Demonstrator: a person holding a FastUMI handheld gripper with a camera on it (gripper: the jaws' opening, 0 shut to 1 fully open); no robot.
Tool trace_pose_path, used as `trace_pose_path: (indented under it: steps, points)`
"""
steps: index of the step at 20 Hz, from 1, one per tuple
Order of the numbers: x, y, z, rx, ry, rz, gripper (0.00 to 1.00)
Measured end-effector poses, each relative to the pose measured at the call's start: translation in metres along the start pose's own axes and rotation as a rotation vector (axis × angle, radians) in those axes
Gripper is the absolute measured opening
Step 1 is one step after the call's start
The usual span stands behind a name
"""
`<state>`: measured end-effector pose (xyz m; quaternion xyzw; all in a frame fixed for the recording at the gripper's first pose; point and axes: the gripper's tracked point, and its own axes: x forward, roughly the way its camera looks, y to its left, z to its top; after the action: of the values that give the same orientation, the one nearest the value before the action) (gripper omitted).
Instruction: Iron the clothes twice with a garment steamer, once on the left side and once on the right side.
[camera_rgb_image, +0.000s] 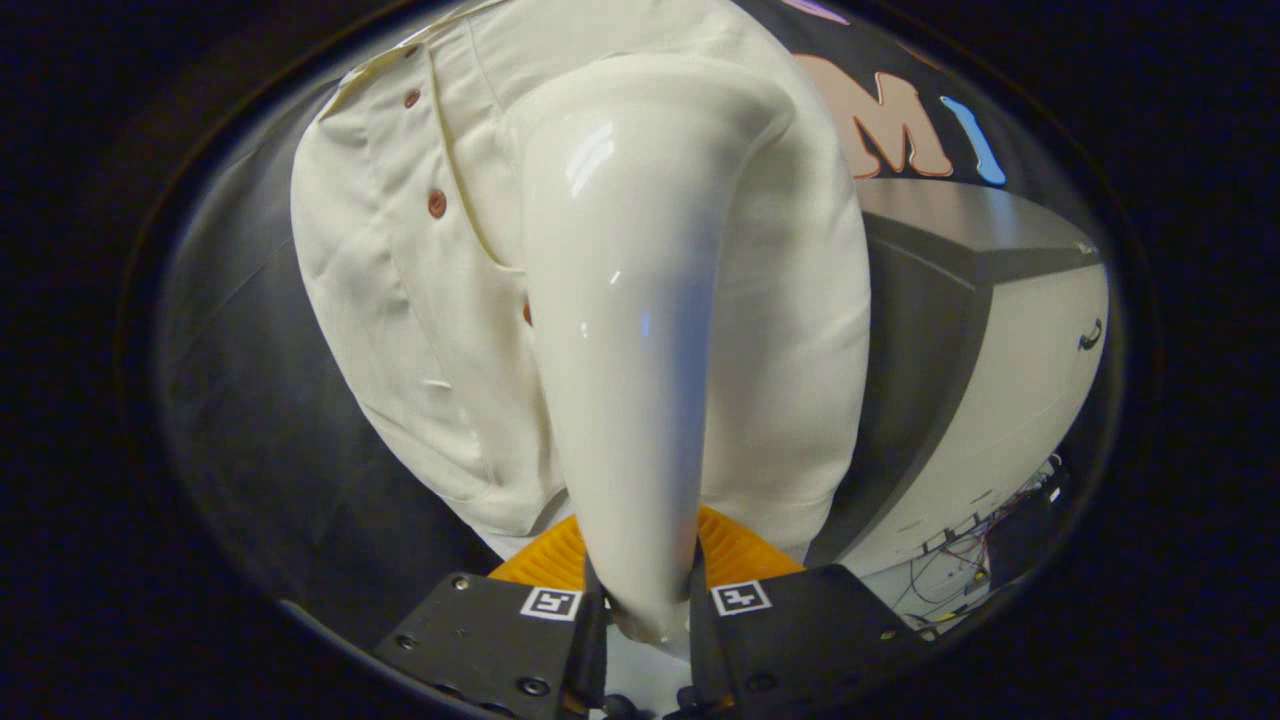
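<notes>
Garment steamer in jaws, shirt beyond

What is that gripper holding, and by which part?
The gripper holds the white garment steamer by the narrow lower end of its handle, both fingers pressing its sides.

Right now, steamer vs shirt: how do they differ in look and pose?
The garment steamer is glossy and smooth, catching glare; the shirt is matte, woven and creased. The steamer is plain; the shirt carries reddish-brown buttons down its placket. The steamer is held by its handle between the fingers of the gripper, head up against the cloth; the shirt hangs beyond it. Both are cream-white.
</notes>
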<state>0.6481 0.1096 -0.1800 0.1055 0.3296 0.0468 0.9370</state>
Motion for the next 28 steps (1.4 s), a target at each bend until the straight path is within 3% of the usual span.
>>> trace_pose_path:
  steps: [7,13,19,28]
  points:
    - [0.000,-0.008,-0.045,0.036,0.085,0.003,0.33]
    - [-0.029,-0.017,-0.059,0.064,0.085,-0.014,0.33]
    - [-0.086,-0.012,-0.052,0.070,0.015,-0.075,0.33]
    - [-0.201,0.048,-0.033,0.031,-0.140,-0.118,0.33]
